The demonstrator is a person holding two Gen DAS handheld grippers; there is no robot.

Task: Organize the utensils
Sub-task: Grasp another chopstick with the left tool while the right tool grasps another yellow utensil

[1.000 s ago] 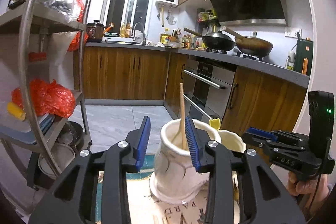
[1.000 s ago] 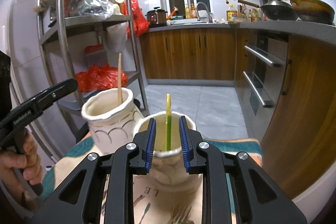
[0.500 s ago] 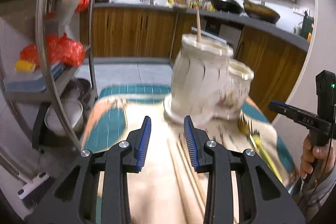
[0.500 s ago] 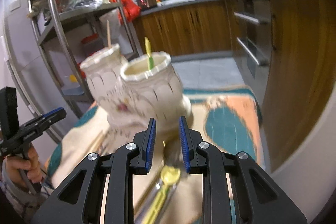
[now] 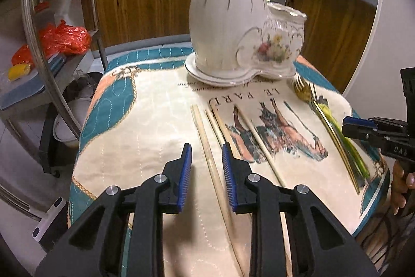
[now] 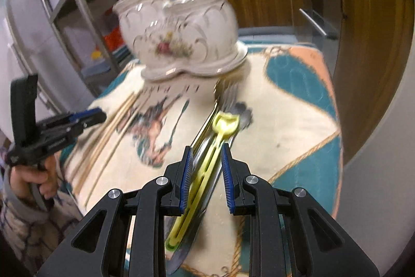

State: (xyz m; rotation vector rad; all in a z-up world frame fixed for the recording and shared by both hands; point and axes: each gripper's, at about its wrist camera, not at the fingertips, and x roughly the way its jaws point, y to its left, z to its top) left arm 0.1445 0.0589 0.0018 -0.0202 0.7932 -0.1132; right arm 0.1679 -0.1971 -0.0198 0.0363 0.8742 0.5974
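A white ceramic double-pot holder (image 5: 233, 25) (image 6: 181, 35) stands at the far end of the printed tablecloth (image 5: 145, 121). One wooden stick stands in its taller pot and a yellow utensil in the lower one. Several wooden chopsticks (image 5: 199, 121) lie on the cloth. My left gripper (image 5: 206, 149) hangs low over them, its jaws closing with one chopstick between them, pads clear of it. My right gripper (image 6: 206, 149) is open astride a yellow plastic spoon (image 6: 225, 123) that lies on metal cutlery (image 6: 205, 126), pads not touching it.
A steel shelf rack (image 5: 33, 30) with red bags (image 5: 64, 35) stands close to the table's left edge. Wooden cabinets (image 5: 145, 9) and an oven (image 6: 311, 4) lie beyond. A fork (image 5: 302, 87) rests near the holder's base. Hands and a sleeve (image 6: 23, 214) show at the frame sides.
Both grippers came down from over the holder's pots and tipped toward the cloth. The left jaws narrowed around a chopstick; the right jaws kept their gap and now straddle the yellow spoon.
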